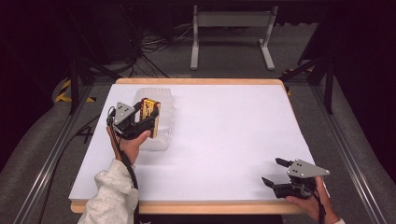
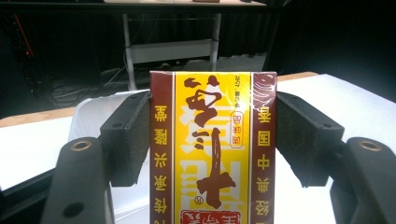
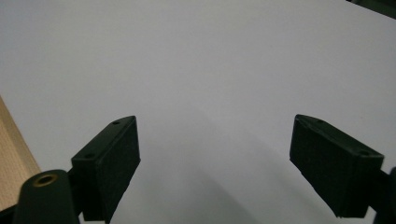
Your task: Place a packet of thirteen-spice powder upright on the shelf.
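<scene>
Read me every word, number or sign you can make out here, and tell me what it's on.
"中国": on the right brown strip of the carton, upside down in the left gripper view.
"®": beside the large brown characters on its yellow face.
The large characters, the left strip, the small oval label and the number near the top edge are too stylised or blurred to read surely.
In the high view the carton's print is too small.

right gripper [image 3: 215, 163] spread wide, white table [image 3: 210, 60]
</scene>
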`<state>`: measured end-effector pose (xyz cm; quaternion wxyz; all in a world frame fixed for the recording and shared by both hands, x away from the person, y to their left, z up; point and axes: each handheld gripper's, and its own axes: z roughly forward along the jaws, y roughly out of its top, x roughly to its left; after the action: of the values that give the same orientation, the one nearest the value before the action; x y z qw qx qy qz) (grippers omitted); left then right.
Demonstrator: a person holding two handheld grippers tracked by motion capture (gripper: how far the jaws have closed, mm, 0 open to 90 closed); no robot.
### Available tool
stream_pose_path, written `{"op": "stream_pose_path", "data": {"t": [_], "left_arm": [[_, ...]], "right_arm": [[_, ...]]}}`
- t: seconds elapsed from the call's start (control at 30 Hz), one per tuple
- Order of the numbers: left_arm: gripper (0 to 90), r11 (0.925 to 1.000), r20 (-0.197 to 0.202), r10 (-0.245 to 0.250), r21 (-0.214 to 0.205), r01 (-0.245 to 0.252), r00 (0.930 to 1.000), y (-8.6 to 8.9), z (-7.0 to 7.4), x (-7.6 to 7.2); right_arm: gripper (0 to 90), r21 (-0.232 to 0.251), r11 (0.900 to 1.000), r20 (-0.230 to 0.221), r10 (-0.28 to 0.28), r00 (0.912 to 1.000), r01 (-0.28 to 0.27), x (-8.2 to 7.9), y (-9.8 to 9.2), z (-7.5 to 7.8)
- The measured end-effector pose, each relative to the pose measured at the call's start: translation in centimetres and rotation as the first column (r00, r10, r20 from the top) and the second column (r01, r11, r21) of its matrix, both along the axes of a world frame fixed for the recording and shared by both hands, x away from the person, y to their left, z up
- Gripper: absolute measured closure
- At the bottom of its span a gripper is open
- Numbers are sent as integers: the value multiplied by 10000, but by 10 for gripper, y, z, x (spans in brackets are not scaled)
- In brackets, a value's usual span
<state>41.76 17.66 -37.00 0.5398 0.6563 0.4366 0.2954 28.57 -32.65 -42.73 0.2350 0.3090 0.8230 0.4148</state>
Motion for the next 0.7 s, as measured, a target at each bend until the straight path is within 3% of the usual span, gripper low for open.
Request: {"op": "stream_pose_path", "data": {"t": [0.37,0.7], "left_arm": [[323,9980,212,374,-522,-363,9991,10,-1,-14],[322,9989,339,312,-362,-299,9989,10,1,-32]], "right_arm": [[166,-106,9999,16,68,10000,-68,1,2,-1],[165,-138,9999,-45,64,10000,-65,2,3,-2]]}}
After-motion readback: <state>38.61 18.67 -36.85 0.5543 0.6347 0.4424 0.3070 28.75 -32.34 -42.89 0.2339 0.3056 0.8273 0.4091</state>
